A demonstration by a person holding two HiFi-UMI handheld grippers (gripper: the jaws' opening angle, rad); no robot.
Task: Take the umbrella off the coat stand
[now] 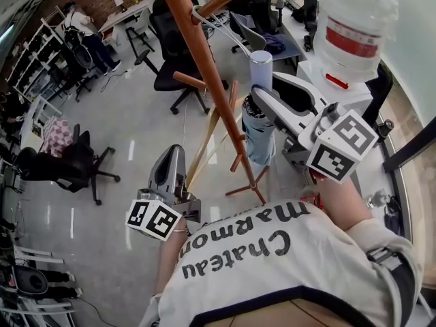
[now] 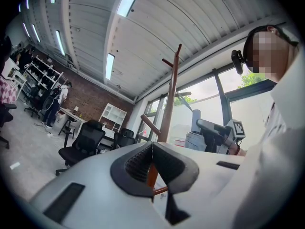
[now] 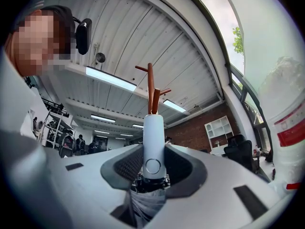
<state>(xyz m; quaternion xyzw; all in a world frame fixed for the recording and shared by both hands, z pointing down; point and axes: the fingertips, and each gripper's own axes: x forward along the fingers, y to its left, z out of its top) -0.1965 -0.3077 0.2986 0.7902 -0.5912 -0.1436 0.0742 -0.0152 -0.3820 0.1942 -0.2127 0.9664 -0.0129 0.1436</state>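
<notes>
The wooden coat stand [image 1: 204, 67] rises through the middle of the head view, its pegs angling outward. Just right of its pole is the folded umbrella [image 1: 259, 125], with a pale blue handle on top and grey-blue cloth below. My right gripper [image 1: 267, 104] is shut on the umbrella [image 3: 153, 144] at the base of the handle. The stand's top [image 3: 151, 87] shows behind the handle. My left gripper [image 1: 170, 176] hangs lower left of the pole, shut and holding nothing. The left gripper view shows the stand [image 2: 170, 99] and the umbrella [image 2: 194, 140] beyond the jaws.
A water dispenser with a large bottle [image 1: 354, 26] stands close on the right. Black office chairs [image 1: 180, 53] [image 1: 68, 162] and desks stand on the grey floor. A person [image 1: 82, 26] is by shelves at far left. The stand's wooden feet [image 1: 245, 182] spread near me.
</notes>
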